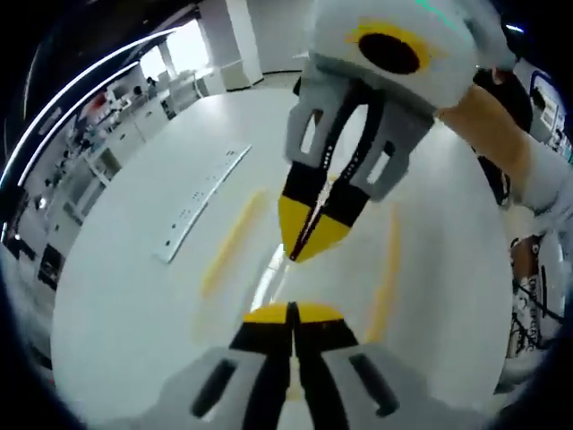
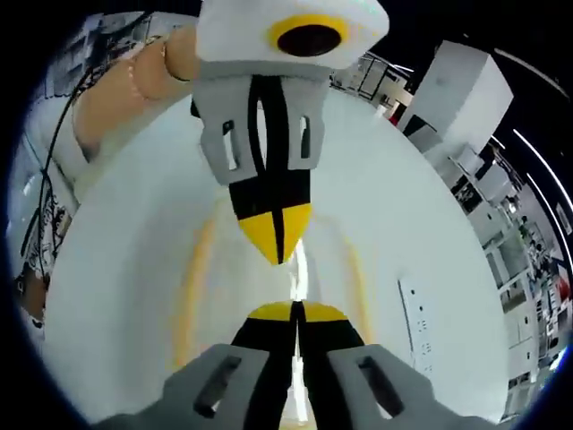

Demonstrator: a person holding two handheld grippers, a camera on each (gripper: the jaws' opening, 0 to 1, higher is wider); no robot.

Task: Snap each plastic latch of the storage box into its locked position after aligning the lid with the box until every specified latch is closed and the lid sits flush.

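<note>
Left gripper view: the left gripper [image 1: 291,315] rises from the near edge with its yellow-tipped black jaws pressed together, nothing between them. Facing it from the far side, the right gripper [image 1: 304,246] points back tip to tip, its jaws likewise closed and empty, carried on a grey housing with slotted flanks. Both hover close above the storage box lid [image 1: 125,296], a broad, smooth, pale surface with a glossy sheen. Blurred yellow strips [image 1: 231,242] run along it on either side of the tips; whether these are the latches cannot be told. A flat white strip with small dark marks [image 1: 199,204] lies to the left, well apart from the jaws. Open white surface extends left and far; benches and shelving [image 1: 107,134] line the far left wall.

Right gripper view: the right gripper [image 2: 294,313] is closed and empty; the left gripper [image 2: 276,235] opposes it, held by a person's forearm [image 2: 134,85]. White cabinets [image 2: 461,85] stand far right.
</note>
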